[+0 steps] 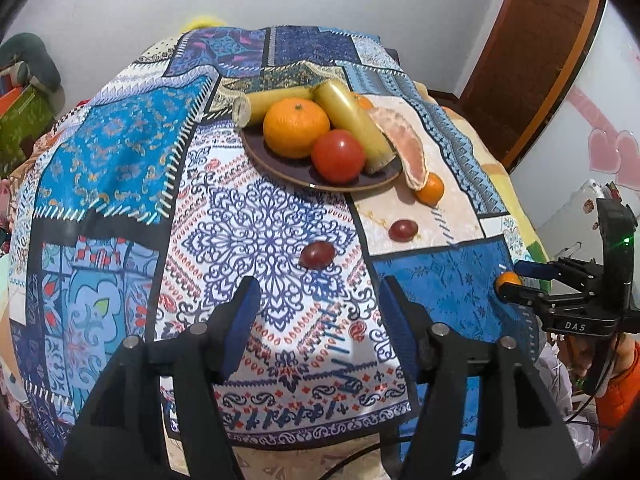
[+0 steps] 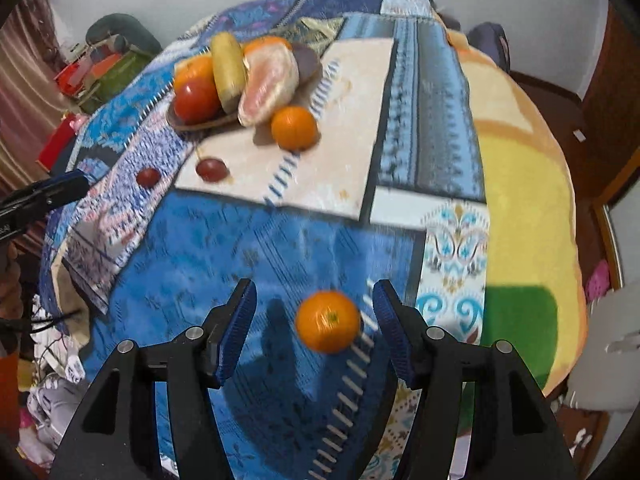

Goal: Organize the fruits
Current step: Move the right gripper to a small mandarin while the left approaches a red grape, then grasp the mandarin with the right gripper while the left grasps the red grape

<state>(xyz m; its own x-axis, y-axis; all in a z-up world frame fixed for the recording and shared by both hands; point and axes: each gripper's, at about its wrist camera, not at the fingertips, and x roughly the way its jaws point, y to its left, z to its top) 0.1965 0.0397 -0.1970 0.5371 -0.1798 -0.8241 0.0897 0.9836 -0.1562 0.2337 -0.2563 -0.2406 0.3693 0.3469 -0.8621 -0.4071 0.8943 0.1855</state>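
Note:
A dark plate (image 1: 280, 168) holds a large orange (image 1: 296, 127), a red tomato (image 1: 338, 155) and two yellow-green stalks (image 1: 352, 124). A pomelo wedge (image 1: 404, 144) leans on its right rim beside a small orange (image 1: 430, 189). Two red grapes (image 1: 317, 255) (image 1: 403, 230) lie on the cloth. My left gripper (image 1: 316, 300) is open and empty just short of the nearer grape. My right gripper (image 2: 314, 308) is open around a small orange (image 2: 328, 321) lying on the blue cloth, without touching it; it also shows at the right edge of the left wrist view (image 1: 510, 280).
The patchwork cloth (image 1: 120, 152) covers a rounded table with a yellow blanket (image 2: 528, 208) on its right side. Clutter and boxes (image 2: 96, 72) stand off the left edge. A brown door (image 1: 532, 52) is at the back right.

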